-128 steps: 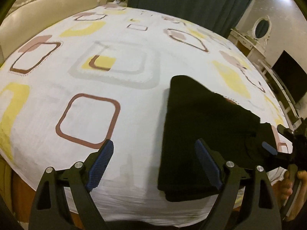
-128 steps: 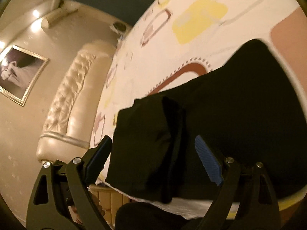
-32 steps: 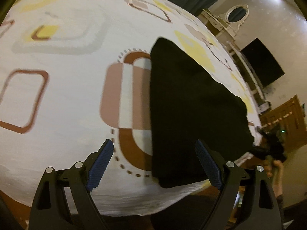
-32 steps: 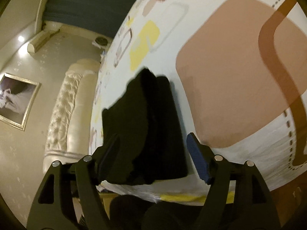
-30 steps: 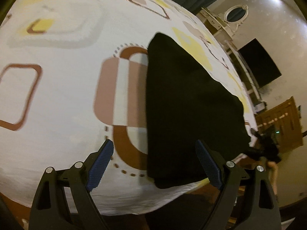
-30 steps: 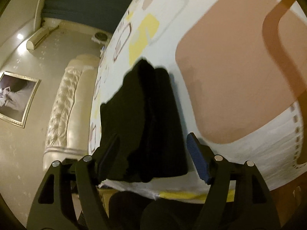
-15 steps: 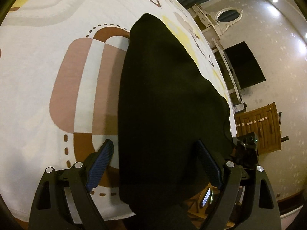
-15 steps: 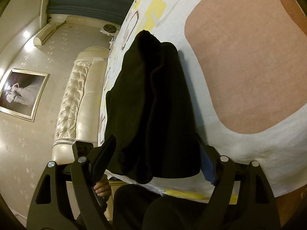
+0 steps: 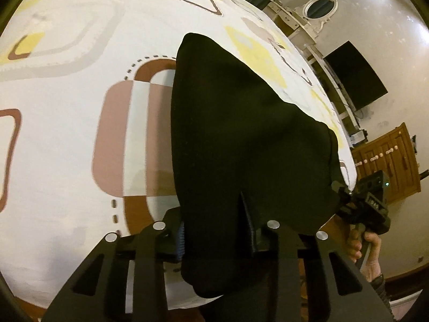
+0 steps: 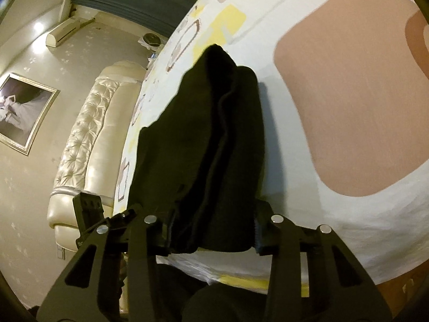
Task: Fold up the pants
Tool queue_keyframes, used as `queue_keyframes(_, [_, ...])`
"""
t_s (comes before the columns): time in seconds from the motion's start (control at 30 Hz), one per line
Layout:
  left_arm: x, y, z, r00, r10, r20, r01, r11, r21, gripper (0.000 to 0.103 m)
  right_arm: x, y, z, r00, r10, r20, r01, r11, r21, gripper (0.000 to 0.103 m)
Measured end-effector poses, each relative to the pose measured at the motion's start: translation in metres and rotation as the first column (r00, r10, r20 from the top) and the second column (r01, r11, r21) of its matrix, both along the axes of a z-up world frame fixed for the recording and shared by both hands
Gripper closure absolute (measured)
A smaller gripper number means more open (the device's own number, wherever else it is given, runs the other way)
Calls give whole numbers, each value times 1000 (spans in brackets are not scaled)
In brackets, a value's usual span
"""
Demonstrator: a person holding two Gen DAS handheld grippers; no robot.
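Gripping black pants (image 9: 241, 139) on patterned bedsheet (image 9: 67, 107), both hand-held grippers (image 9: 214, 230) (image 10: 211, 230).

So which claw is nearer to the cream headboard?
Left. The left claw grips the black pants on the headboard side; the right claw grips their opposite end, farther away.

Left tongs (image 9: 215, 237) clamped on black pants (image 9: 241, 139) — near edge, over bed (image 9: 67, 134).

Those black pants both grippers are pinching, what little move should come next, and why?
Probably lift the near edge and carry it away over the far end: the left gripper and right gripper each clamp a near corner of the pants, lying half-folded on the bed.
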State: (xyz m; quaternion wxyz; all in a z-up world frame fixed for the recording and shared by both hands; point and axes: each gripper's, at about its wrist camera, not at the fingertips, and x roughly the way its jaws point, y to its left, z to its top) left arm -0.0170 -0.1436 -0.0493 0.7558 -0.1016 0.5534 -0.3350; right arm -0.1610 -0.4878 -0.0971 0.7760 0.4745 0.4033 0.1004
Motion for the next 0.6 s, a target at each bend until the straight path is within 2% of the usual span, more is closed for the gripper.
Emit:
queue_keyframes(0.47, [1, 61, 12, 994, 90, 60, -95, 992, 83, 68, 35, 46, -3, 996, 91, 6, -91, 995, 28, 63])
queue_keyframes(0.6, [1, 81, 13, 990, 124, 59, -129, 988, 87, 68, 47, 66, -1, 992, 124, 13, -124, 992, 33, 63])
